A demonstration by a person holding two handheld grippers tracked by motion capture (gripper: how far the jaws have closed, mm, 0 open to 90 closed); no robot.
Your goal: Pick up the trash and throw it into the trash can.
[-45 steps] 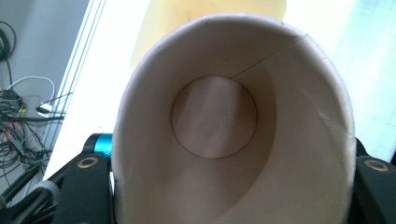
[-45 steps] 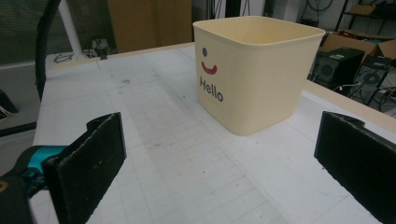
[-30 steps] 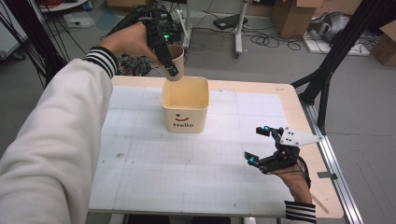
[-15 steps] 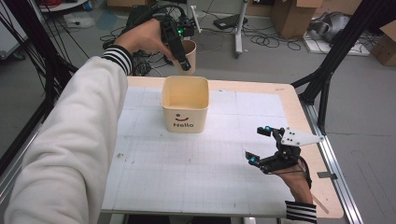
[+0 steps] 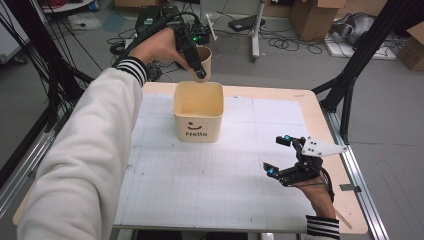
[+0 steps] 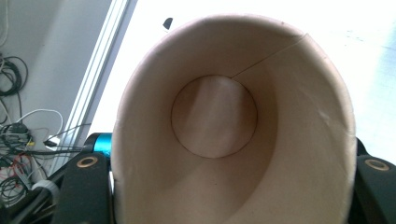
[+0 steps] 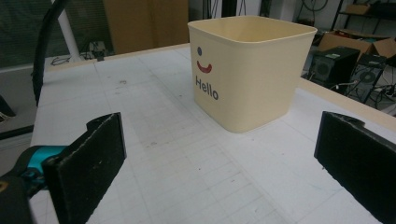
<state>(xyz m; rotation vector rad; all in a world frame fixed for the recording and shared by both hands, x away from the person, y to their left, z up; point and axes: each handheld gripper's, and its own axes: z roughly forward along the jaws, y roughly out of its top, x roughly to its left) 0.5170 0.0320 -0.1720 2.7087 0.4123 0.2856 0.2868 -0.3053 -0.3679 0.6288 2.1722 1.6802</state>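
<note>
Paper cup gripped upright in my left gripper above the desk's far edge, mouth toward its camera; right gripper wide open, empty.

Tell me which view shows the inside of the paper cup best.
The left gripper view: it looks straight into the paper cup, showing its round bottom and the wall seam, with nothing inside. The high view shows just the cup's outer wall, held in the left gripper above the far rim of the Hello bin.

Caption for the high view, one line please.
Left gripper holds a paper cup above the cream "Hello" tub; right gripper rests open near the table edge.
</note>
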